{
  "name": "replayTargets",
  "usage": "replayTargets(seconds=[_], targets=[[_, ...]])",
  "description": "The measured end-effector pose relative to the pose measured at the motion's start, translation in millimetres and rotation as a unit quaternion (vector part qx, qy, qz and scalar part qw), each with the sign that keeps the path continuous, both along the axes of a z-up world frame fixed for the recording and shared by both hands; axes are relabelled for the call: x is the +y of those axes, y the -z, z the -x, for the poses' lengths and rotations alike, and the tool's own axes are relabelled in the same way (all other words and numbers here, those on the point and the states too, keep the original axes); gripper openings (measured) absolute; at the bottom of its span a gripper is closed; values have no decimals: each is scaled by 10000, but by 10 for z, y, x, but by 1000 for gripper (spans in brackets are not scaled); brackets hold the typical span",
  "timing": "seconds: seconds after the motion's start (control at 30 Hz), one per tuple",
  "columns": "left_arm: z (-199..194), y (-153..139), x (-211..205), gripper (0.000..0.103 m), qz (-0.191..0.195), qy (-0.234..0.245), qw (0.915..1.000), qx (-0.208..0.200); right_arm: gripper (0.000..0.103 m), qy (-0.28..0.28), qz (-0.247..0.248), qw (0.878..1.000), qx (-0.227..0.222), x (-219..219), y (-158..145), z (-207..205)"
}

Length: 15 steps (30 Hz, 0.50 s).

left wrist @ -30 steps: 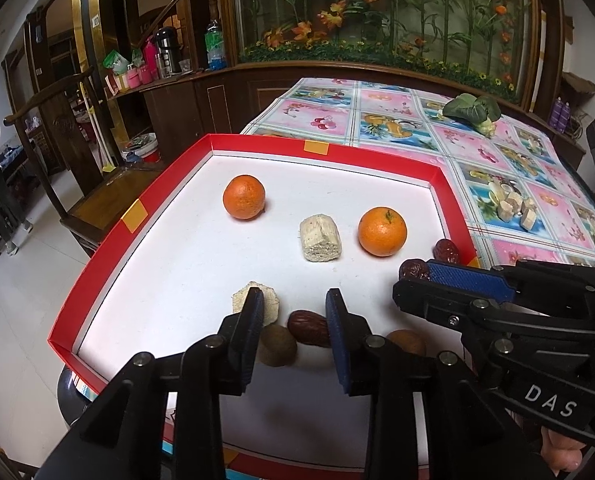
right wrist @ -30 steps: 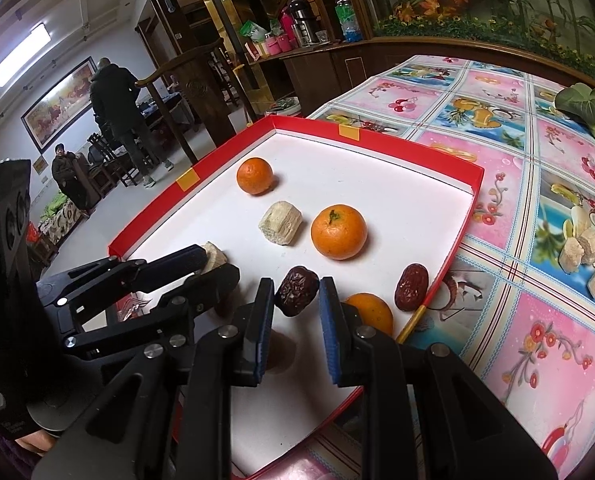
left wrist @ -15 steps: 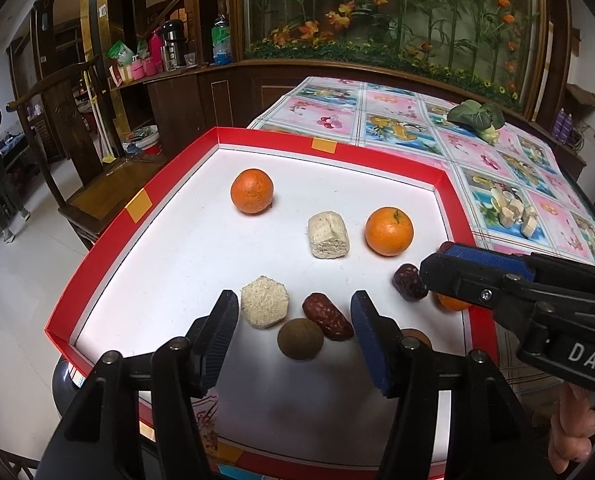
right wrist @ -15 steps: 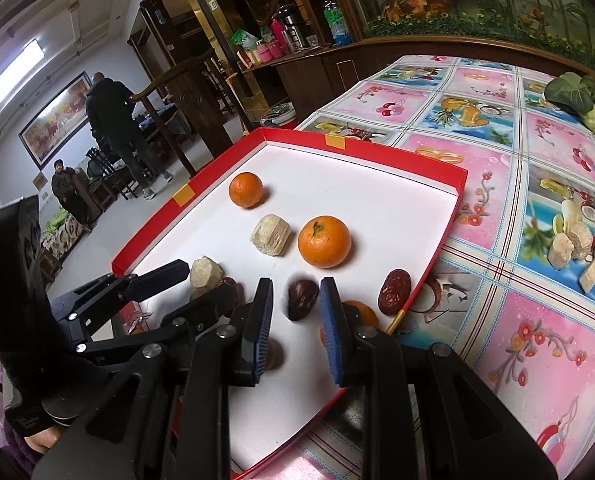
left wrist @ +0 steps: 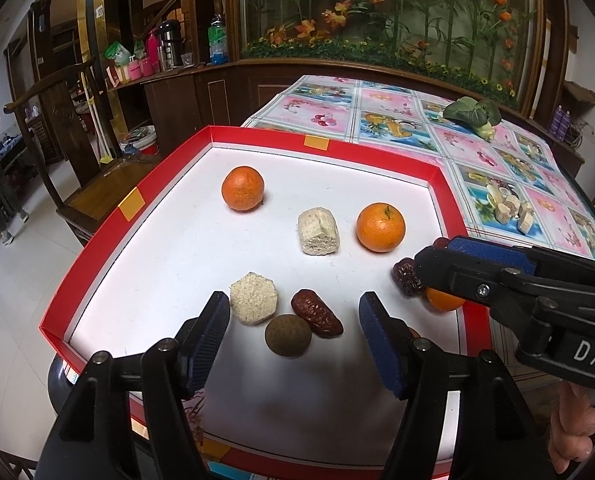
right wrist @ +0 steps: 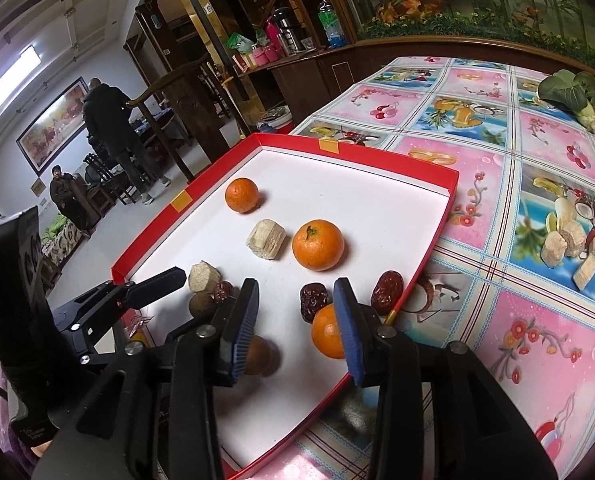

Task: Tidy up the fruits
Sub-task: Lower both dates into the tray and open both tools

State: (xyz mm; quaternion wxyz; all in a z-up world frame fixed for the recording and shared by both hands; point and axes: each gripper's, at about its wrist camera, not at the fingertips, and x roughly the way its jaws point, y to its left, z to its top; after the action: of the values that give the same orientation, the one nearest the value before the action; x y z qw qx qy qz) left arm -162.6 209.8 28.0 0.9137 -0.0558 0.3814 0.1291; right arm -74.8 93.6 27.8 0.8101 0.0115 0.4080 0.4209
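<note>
Between my left tongs (left wrist: 293, 336), wide open and empty, lay a brown round fruit (left wrist: 288, 335) and wrinkled red date (left wrist: 316, 312). My right tongs (right wrist: 293, 322) gaped empty too. Fruits sat scattered across the red-rimmed white tray (left wrist: 129, 212); sorting seemed barely begun.

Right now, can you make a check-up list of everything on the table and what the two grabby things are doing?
Surface: red tray with a white floor, on a fruit-print tablecloth.
Job's things: three oranges, far, middle, near the right edge; three red dates; two round brown fruits.
Clutter: two beige cake pieces in the tray; more beige pieces and a leafy green on the cloth.
Grippers: left gripper open, empty, above a brown fruit and a date; right gripper open, empty.
Cables: nothing seen.
Surroundings: wooden cabinet, flower display, two people far off.
</note>
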Motion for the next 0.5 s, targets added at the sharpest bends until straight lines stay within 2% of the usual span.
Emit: replayTargets(seconds=[0.1, 0.23, 0.5], targets=[[1, 13, -7, 69, 2, -9, 10000, -3, 45, 12, 1, 10000, -16, -7, -5, -1], [-8, 19, -13, 76, -27, -25, 10000, 5, 46, -1, 0, 10000, 1, -9, -6, -2], [-17, 21, -25, 77, -52, -46, 10000, 40, 46, -13, -17, 10000, -36, -19, -29, 14]])
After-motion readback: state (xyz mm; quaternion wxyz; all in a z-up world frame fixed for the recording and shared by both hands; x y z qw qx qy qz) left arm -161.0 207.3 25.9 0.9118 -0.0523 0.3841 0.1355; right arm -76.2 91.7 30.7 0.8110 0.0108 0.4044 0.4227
